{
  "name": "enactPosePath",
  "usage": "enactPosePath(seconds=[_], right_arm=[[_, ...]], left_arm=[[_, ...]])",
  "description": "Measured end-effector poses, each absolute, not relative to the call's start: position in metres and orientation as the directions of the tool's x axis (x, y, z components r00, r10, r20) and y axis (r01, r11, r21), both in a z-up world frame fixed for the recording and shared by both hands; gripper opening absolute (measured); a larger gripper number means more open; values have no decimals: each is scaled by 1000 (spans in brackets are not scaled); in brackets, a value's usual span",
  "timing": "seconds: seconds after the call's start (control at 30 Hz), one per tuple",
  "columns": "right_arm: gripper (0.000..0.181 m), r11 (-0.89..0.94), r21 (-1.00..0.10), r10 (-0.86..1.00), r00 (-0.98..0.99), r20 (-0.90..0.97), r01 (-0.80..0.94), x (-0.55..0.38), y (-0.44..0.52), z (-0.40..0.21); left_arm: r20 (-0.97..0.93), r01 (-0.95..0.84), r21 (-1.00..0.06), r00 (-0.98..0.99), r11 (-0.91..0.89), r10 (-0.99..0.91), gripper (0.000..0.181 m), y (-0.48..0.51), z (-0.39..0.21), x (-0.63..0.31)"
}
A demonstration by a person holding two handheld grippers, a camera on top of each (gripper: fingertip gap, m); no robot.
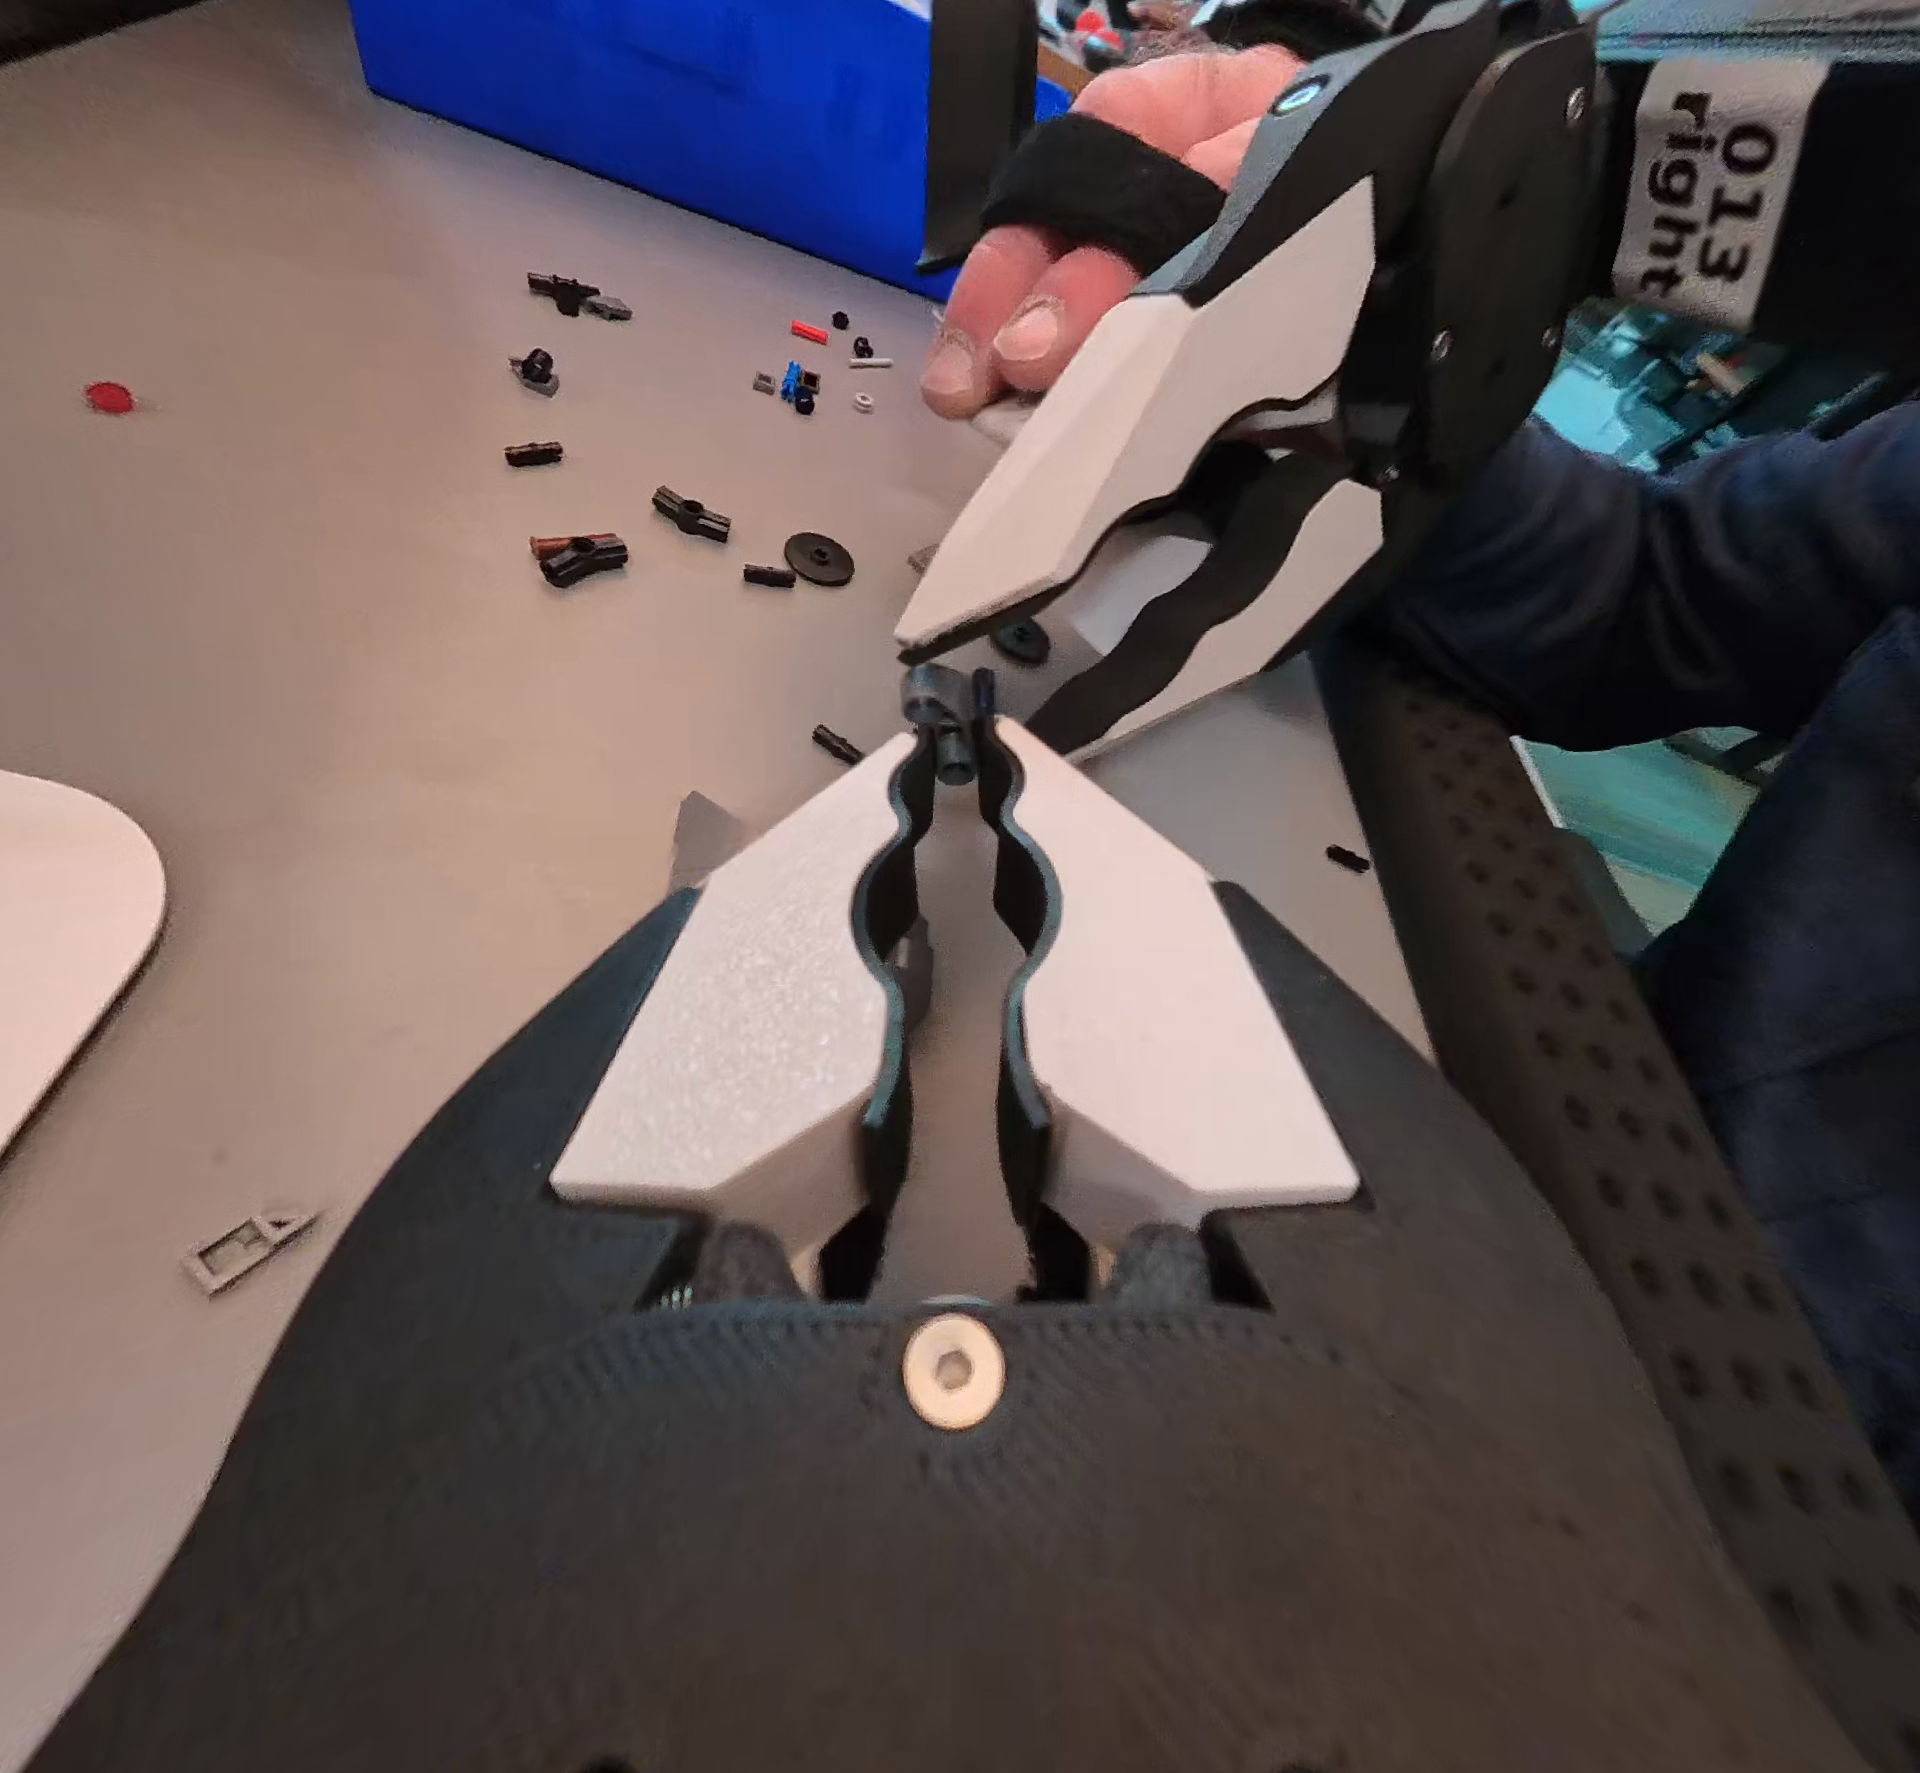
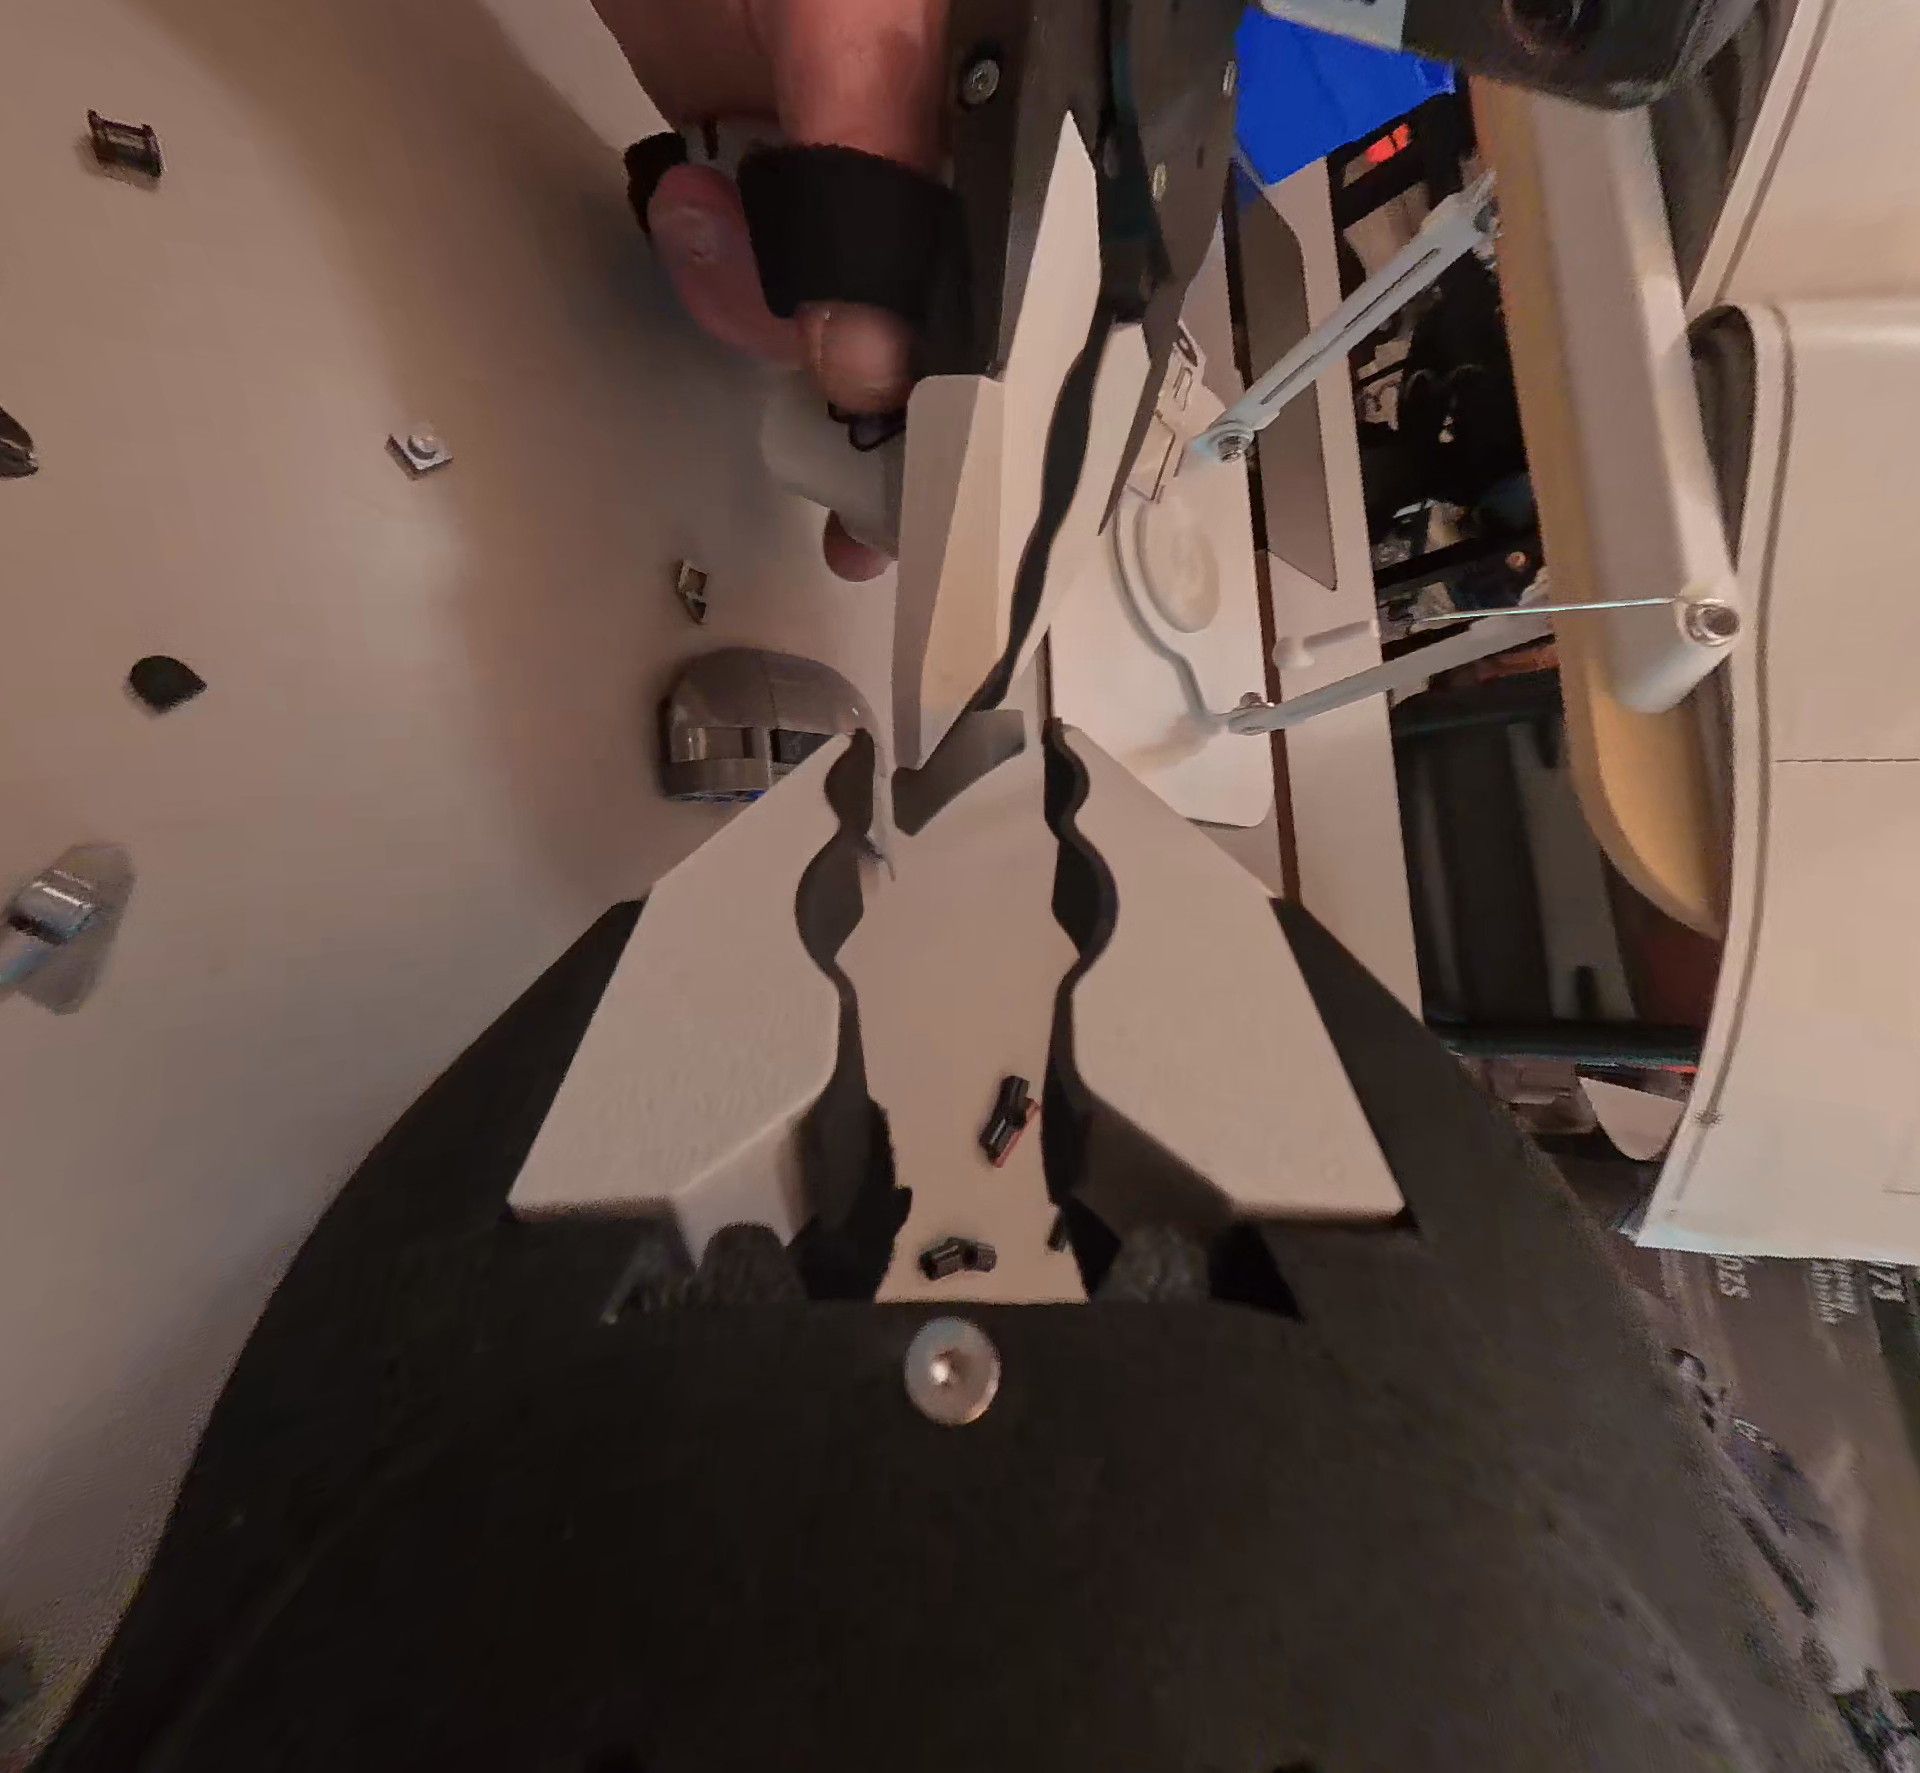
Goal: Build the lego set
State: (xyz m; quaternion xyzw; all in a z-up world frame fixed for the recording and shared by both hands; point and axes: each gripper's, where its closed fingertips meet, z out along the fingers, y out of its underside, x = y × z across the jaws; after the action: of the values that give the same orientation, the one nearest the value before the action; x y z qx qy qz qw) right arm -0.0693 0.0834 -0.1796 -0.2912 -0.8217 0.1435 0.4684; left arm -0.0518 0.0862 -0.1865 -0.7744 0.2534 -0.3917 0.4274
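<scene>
My left gripper (image 1: 954,741) is shut on a small dark grey lego connector (image 1: 935,689), which sticks out past its fingertips just above the grey table (image 1: 312,736). My right gripper (image 1: 977,689) comes in from the upper right with its jaws open, one finger above the connector and one beside it. In the right wrist view, my right gripper (image 2: 951,752) is open and the tips of the left gripper (image 2: 920,767) reach down between its fingers. The connector is hidden in that view.
Several small black, blue and red lego parts (image 1: 686,513) and a black disc (image 1: 819,560) lie scattered beyond the grippers. A blue box (image 1: 623,30) stands at the back. A white tray (image 1: 62,923) lies at the left. A grey curved piece (image 2: 748,726) and black pins (image 2: 1006,1115) lie near the right gripper. From either gripper's tips it is about 15 centimeters to the black disc (image 1: 819,560).
</scene>
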Motion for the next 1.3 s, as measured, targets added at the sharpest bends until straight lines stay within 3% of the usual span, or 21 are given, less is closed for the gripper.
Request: enactPosePath(seconds=[0.07,0.23,0.3,0.37,0.43,0.53,0.67,0.8,0.93,1.2,1.3], right_arm=[[22,799,-499,600,-396,695,335,-69,82,-179],[18,770,-534,638,-418,647,349,-66,82,-182],[6,733,-579,679,-441,587,357,-62,80,-185],[0,687,-592,723,-476,500,422,-56,83,-197],[0,688,-560,724,-497,479,462,-51,90,-212],[0,670,-558,740,-503,447,489,-50,93,-220],[0,649,-582,758,-479,443,489,-50,96,-213],[0,644,-585,764,-463,450,493,-50,100,-209],[0,648,-577,761,-462,456,498,-52,100,-211],[0,656,-564,754,-463,466,501,-51,100,-212],[0,649,-572,761,-447,471,501,-50,103,-208]], left_arm=[[417,-38,-852,553,-522,-722,6,86,-186,-51],[455,-14,-837,540,-547,-709,6,86,-188,-51],[431,-14,-845,575,-534,-696,17,90,-186,-55],[333,-126,-843,640,-523,-692,24,90,-199,-63],[238,-249,-825,661,-507,-712,16,85,-214,-67],[227,-266,-812,676,-519,-701,0,87,-220,-69],[226,-194,-847,712,-495,-665,5,90,-198,-97],[100,-230,-845,820,-483,-564,12,91,-191,-143],[-153,-397,-744,884,-537,-442,18,92,-205,-190],[-279,-522,-585,848,-620,-450,35,106,-253,-177],[-274,-523,-585,847,-619,-457,27,109,-255,-170]])
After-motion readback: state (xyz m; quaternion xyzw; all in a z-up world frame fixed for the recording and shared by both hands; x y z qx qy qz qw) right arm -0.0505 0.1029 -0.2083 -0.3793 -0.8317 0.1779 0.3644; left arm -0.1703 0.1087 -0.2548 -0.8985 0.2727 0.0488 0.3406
